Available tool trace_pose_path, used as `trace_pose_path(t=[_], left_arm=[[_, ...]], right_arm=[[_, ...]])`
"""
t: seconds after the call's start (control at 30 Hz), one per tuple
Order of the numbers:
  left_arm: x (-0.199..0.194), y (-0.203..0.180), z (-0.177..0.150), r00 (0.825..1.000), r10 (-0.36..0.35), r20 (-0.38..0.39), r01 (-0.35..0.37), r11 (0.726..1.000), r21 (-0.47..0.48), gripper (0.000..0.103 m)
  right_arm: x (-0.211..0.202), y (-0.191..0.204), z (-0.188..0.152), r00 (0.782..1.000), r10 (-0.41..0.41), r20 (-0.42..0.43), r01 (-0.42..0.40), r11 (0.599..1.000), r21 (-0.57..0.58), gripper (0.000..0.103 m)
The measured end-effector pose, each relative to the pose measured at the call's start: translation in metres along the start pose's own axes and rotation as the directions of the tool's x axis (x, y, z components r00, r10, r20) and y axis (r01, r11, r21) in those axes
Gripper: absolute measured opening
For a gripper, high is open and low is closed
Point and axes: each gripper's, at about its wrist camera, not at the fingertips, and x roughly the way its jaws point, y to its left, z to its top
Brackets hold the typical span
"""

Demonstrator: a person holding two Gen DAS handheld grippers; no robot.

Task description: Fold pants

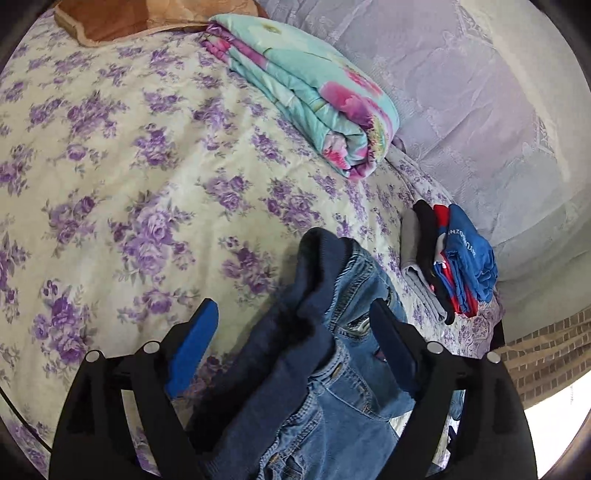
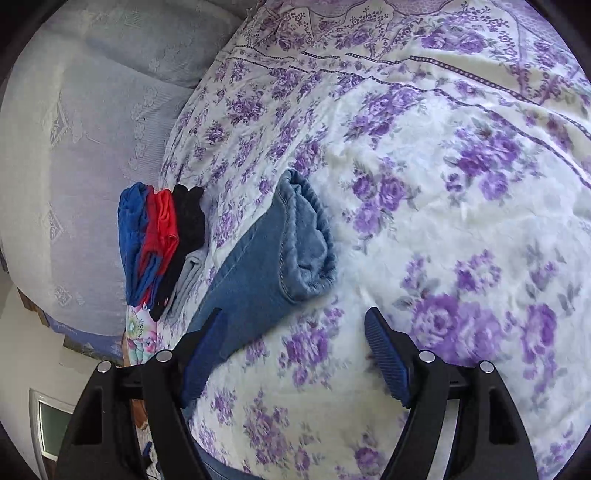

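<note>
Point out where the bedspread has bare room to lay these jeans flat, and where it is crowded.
Free: the wide stretch of floral bedspread between the jeans and the rolled quilt, and the spread beyond the jeans' cuff in the right wrist view. Crowded: the strip by the stack of folded clothes at the bed's edge.

Both cameras rode just behind their own grippers and looked forward and steeply down at the flowered bedspread from close above. The left wrist view faced along the jeans toward a folded quilt and a brown pillow farther up the bed. The right wrist view faced the bedspread's border. Both caught the jeans, the small stack of folded clothes and the grey patterned cover beside the bed.
</note>
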Motion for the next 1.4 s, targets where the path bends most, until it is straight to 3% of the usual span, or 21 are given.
trace_pose_path(t=[0.03,0.1,0.13,0.23,0.27,0.33,0.47,0.5,0.6,0.67,0.77,0.93,0.97,1.03,1.07,1.1,1.13,1.17,1.2,1.3,1.4], left_arm=[[0.003,0.009,-0.002,1.0,-0.011,-0.005,0.011,1.0,-0.026,0.082],[0.013,0.024,-0.005,1.0,-0.017,-0.017,0.016,0.997,-0.077,0.082],[0.016,0.029,-0.007,1.0,-0.014,-0.023,0.012,0.996,-0.094,0.082],[0.02,0.033,-0.011,0.999,0.005,-0.031,-0.008,0.996,-0.091,0.082],[0.018,0.031,-0.011,1.0,0.009,-0.03,-0.011,0.997,-0.081,0.082],[0.015,0.024,-0.01,1.0,-0.001,-0.024,-0.001,0.998,-0.066,0.082],[0.019,-0.002,0.002,1.0,-0.017,-0.01,0.017,1.0,-0.007,0.082],[0.023,-0.01,0.004,1.0,-0.021,-0.014,0.021,1.0,0.008,0.082],[0.035,-0.038,0.006,0.998,-0.051,-0.046,0.054,0.997,0.063,0.082],[0.039,-0.057,0.007,0.997,-0.057,-0.054,0.064,0.991,0.12,0.082],[0.047,-0.077,0.006,0.993,-0.095,-0.072,0.105,0.982,0.159,0.081],[0.056,-0.096,-0.007,0.966,-0.212,-0.15,0.235,0.961,0.148,0.077],[0.064,-0.101,-0.009,0.964,-0.204,-0.171,0.231,0.96,0.157,0.077],[0.09,-0.104,-0.006,0.981,-0.088,-0.17,0.121,0.973,0.194,0.077],[0.105,-0.099,0.0,0.99,-0.014,-0.141,0.045,0.976,0.213,0.071],[0.123,-0.086,0.008,0.988,0.03,-0.149,-0.001,0.981,0.193,0.053],[0.136,-0.071,0.016,0.988,0.011,-0.156,0.013,0.988,0.151,0.037],[0.14,-0.062,0.022,0.988,0.016,-0.152,0.005,0.991,0.134,0.011],[0.141,-0.053,0.026,0.987,0.022,-0.159,-0.005,0.994,0.108,0.002],[0.141,-0.035,0.031,0.978,-0.094,-0.185,0.105,0.993,0.05,0.002],[0.132,-0.036,0.029,0.976,-0.116,-0.186,0.125,0.991,0.041,0.002]], right_arm=[[0.01,0.005,0.004,1.0,0.013,-0.016,-0.014,1.0,-0.01,0.07],[0.032,0.014,0.009,0.999,0.024,-0.046,-0.025,0.999,-0.034,0.042],[0.039,0.016,0.011,0.999,0.017,-0.041,-0.018,0.999,-0.028,0.013],[0.016,0.047,0.015,0.997,0.058,0.058,-0.048,0.987,-0.151,0.008],[0.0,0.059,0.016,0.992,0.059,0.108,-0.034,0.975,-0.22,0.007],[-0.019,0.059,0.023,0.989,0.032,0.142,0.002,0.973,-0.233,0.007],[0.017,0.006,0.031,0.985,-0.17,-0.014,0.165,0.971,-0.171,0.012],[0.021,-0.007,0.027,0.988,-0.15,-0.034,0.145,0.981,-0.126,0.012],[0.007,-0.011,0.023,0.995,-0.097,0.026,0.099,0.992,-0.075,0.022],[-0.01,-0.009,0.02,0.987,-0.123,0.107,0.13,0.99,-0.062,0.044],[-0.03,-0.001,0.015,0.972,-0.148,0.184,0.165,0.983,-0.082,0.048],[-0.043,0.014,-0.003,0.987,-0.038,0.158,0.059,0.99,-0.126,0.056],[-0.039,0.021,-0.009,0.99,-0.026,0.137,0.046,0.988,-0.149,0.057],[-0.021,0.037,-0.02,0.997,-0.004,0.073,0.017,0.981,-0.191,0.063],[-0.01,0.043,-0.024,0.999,0.012,0.038,-0.004,0.979,-0.202,0.064],[0.001,0.048,-0.027,1.0,0.017,0.012,-0.014,0.978,-0.208,0.064],[0.012,0.052,-0.029,1.0,0.013,-0.004,-0.014,0.977,-0.213,0.064],[0.023,0.054,-0.028,1.0,0.008,-0.015,-0.011,0.976,-0.219,0.065],[0.033,0.056,-0.027,1.0,-0.005,-0.023,0.0,0.973,-0.23,0.065],[0.055,0.051,-0.019,0.999,-0.027,-0.029,0.02,0.973,-0.229,0.065],[0.051,0.052,-0.017,0.999,-0.02,-0.03,0.013,0.976,-0.216,0.064]])
